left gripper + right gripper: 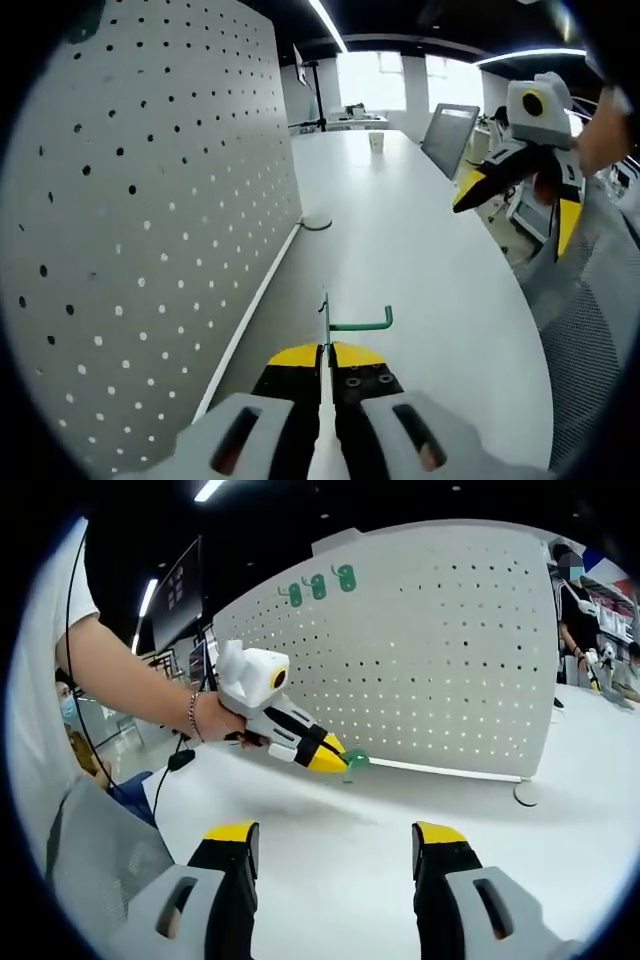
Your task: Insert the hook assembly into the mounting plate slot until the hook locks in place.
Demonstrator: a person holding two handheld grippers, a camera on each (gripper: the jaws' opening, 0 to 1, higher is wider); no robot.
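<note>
The left tool (327, 352) is clamped on the green hook assembly (350, 322), its jaws pressed together around the thin upright plate while the hook arm sticks out to the right. It hangs above the white desk (420, 250), near the perforated mounting plate (150, 200) that stands on the left, but well clear of any hole. In the right gripper view the left tool (335, 760) approaches the same board (440, 660), where three green hooks (318, 586) already sit near the top edge. The right tool (335, 855) stands wide apart with nothing between its jaws. The hook is picked up; aligning, inserting and locking are judged still to come.
</note>
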